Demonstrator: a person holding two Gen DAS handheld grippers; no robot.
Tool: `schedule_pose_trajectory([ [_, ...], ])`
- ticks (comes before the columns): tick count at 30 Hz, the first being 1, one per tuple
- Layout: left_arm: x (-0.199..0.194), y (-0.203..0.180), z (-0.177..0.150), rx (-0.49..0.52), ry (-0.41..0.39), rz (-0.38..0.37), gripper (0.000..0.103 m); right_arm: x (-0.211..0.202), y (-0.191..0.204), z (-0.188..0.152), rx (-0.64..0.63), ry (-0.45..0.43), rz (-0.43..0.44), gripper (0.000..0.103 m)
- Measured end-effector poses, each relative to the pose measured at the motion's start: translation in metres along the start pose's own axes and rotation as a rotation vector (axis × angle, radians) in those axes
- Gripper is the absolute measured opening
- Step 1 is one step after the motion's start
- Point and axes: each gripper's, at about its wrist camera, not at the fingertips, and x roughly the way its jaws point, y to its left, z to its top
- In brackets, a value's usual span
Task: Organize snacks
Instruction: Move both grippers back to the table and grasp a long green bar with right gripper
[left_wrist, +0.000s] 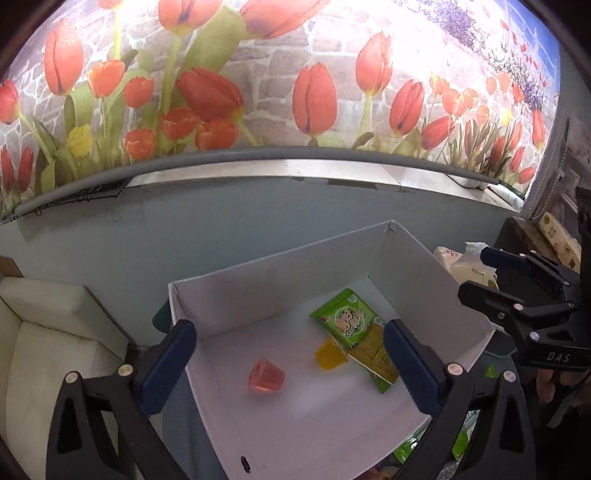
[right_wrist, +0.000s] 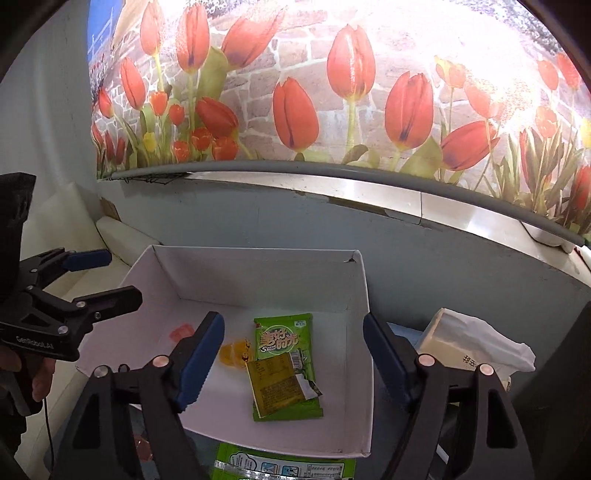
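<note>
Left wrist view is filled by a white cardboard box (left_wrist: 280, 266), open at the top, and every place below is given relative to it. Inside it, four snacks are counted: one pink jelly cup (left_wrist: 266, 376) lying on the floor toward the left wall, one yellow jelly cup (left_wrist: 330, 355) near the middle, one green snack packet (left_wrist: 345, 317) toward the right wall, and one yellow-green packet (left_wrist: 376, 354) laid across the lower end of the green one. The yellow cup is seen just beside the two packets, while the pink cup is set well apart from them. The left gripper (left_wrist: 290, 363) is held above the box with its jaws spread wide and nothing between them. The right gripper (right_wrist: 293, 363) is likewise held over the box, its jaws apart and empty; in the right wrist view the same two packets are seen below it. Outside the box, past its right wall, one soft tissue pack (right_wrist: 458, 343) is seen; in front of its near wall, one more green packet (right_wrist: 284, 466) lies partly hidden. Behind the box a grey wall (left_wrist: 155, 229) and a tulip mural (left_wrist: 314, 96) are seen.
</note>
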Motion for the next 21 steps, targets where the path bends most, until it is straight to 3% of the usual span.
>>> schedule_pose_trajectory([
  [3, -0.006, -0.003, -0.002, 0.004, -0.015, 0.024, 0.103, -0.016, 0.005, -0.006, -0.020, -0.035, -0.022, 0.085],
  [8, -0.028, -0.006, -0.007, -0.021, -0.031, -0.002, 0.103, -0.052, 0.016, -0.024, -0.040, -0.075, -0.026, 0.085],
  [12, -0.065, -0.016, -0.024, -0.011, -0.078, -0.039, 0.103, -0.091, 0.032, -0.059, -0.097, -0.084, 0.050, 0.088],
  [15, -0.090, -0.031, -0.052, 0.027, -0.084, -0.065, 0.103, -0.112, 0.045, -0.101, -0.233, -0.049, 0.099, 0.088],
  [17, -0.102, -0.041, -0.073, 0.054, -0.084, -0.074, 0.103, -0.115, 0.051, -0.134, -0.306, 0.021, 0.118, 0.088],
  [21, -0.118, -0.062, -0.120, 0.090, -0.060, -0.094, 0.103, -0.108, 0.059, -0.188, -0.362, 0.134, 0.176, 0.088],
])
